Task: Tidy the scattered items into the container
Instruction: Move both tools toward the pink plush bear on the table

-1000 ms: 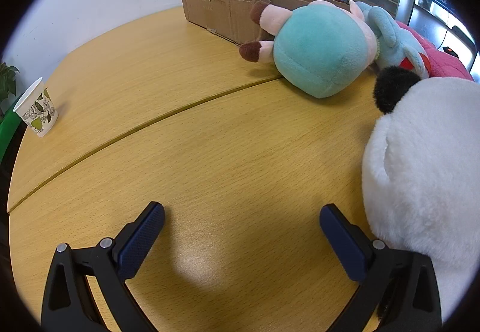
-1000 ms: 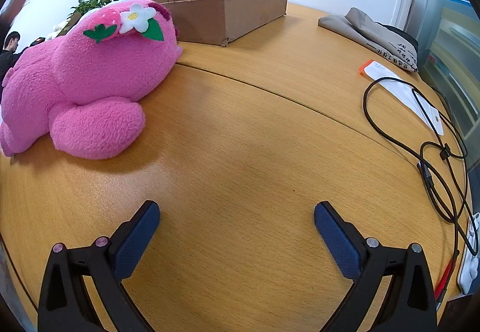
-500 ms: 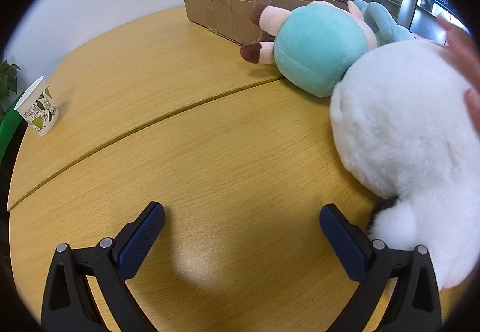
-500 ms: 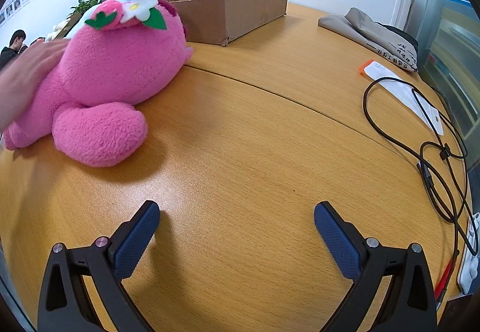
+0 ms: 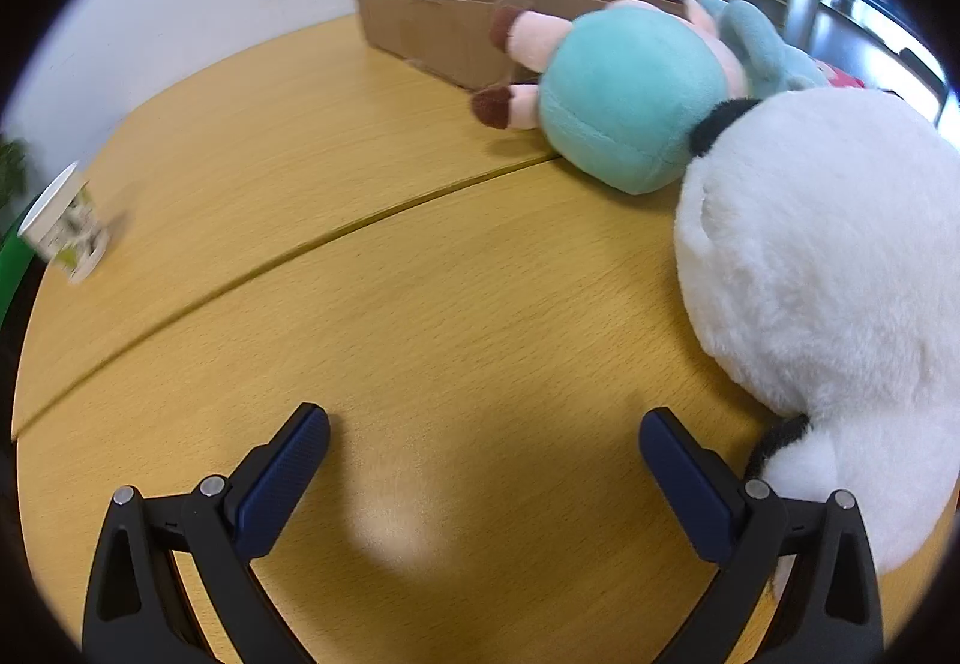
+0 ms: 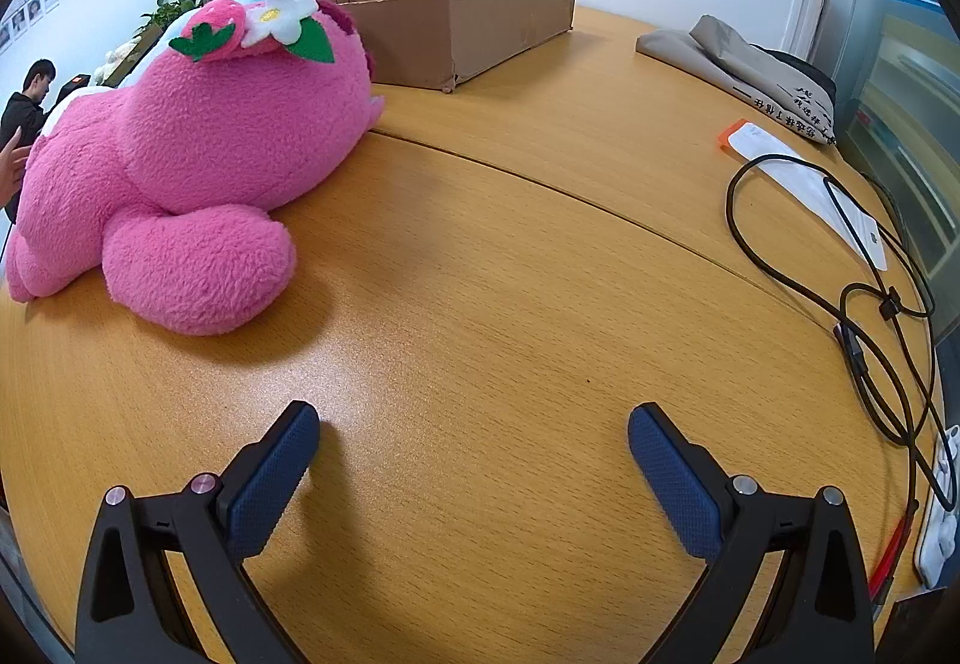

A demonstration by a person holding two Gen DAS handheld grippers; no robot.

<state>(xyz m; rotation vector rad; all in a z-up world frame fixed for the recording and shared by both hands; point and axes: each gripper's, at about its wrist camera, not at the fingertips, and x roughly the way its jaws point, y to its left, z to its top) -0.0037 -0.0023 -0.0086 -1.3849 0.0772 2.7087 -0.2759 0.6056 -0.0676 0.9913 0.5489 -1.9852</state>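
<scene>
Left gripper (image 5: 483,427): jaws wide, nothing between them, low over wooden table (image 5: 360,316).
White plush (image 5: 828,268): lying on table just beside left gripper's right finger, possibly touching it.
Teal plush (image 5: 630,94): beyond white plush, pressed against it, its feet at the cardboard box (image 5: 432,22).
Paper cup (image 5: 63,232): far left table edge, blurred.
Right gripper (image 6: 474,427): jaws wide, holding nothing.
Pink plush (image 6: 180,154): on its side to the left, well apart from right gripper, head near the box.
Black cable (image 6: 864,274): looped at right edge.
</scene>
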